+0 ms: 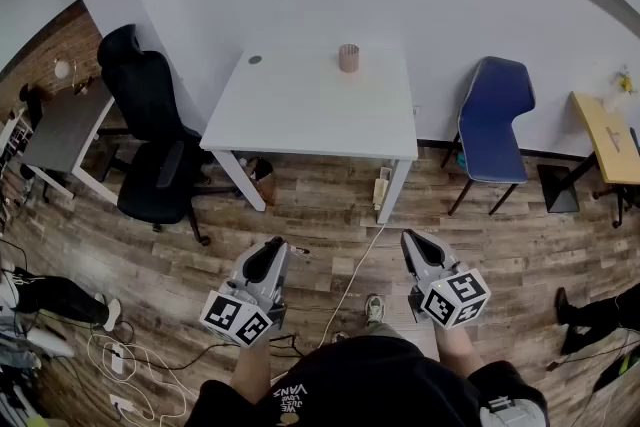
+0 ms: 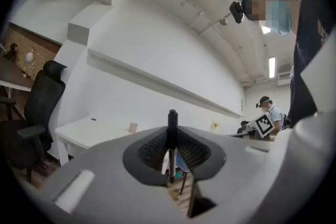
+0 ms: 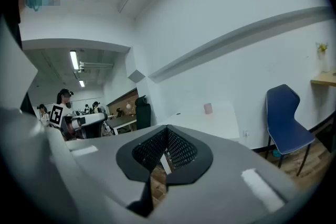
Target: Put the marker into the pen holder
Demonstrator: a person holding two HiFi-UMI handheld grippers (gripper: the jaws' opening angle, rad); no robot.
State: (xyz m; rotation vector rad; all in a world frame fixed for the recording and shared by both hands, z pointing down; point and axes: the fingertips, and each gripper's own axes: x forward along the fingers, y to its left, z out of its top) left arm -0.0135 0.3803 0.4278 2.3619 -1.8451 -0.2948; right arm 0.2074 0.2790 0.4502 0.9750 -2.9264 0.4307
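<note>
Across the wooden floor (image 1: 320, 205), toward the far edge of the white bench (image 1: 300, 105), stands the pen holder (image 1: 348, 57), says the first. It is well apart from both arms.

Right, and where is the marker (image 2: 171, 134)? asks the second.

Clamped in the left hand-held gripper (image 2: 171, 157). Its jaws have come partway together, with the pads pressed on the barrel from both sides. The marker stands upright and its top end pokes out above them. The right hand-held gripper (image 3: 165, 157) has its jaws together with nothing between them.

So the step in hand is the carry. What makes it go well?

I'd say a steady squeeze all the way, so the barrel doesn't slip or tilt. I'd also watch the cable (image 1: 360, 265) lying on the floor between the person and the bench.

And at the holder?

Come in from above, not from the side, because a light cup like that probably tips if nudged. Line the lower end up over the mouth and lower it until it is inside the rim. Only then let the jaws part. The free right one could rest beside the holder to steady it.
</note>
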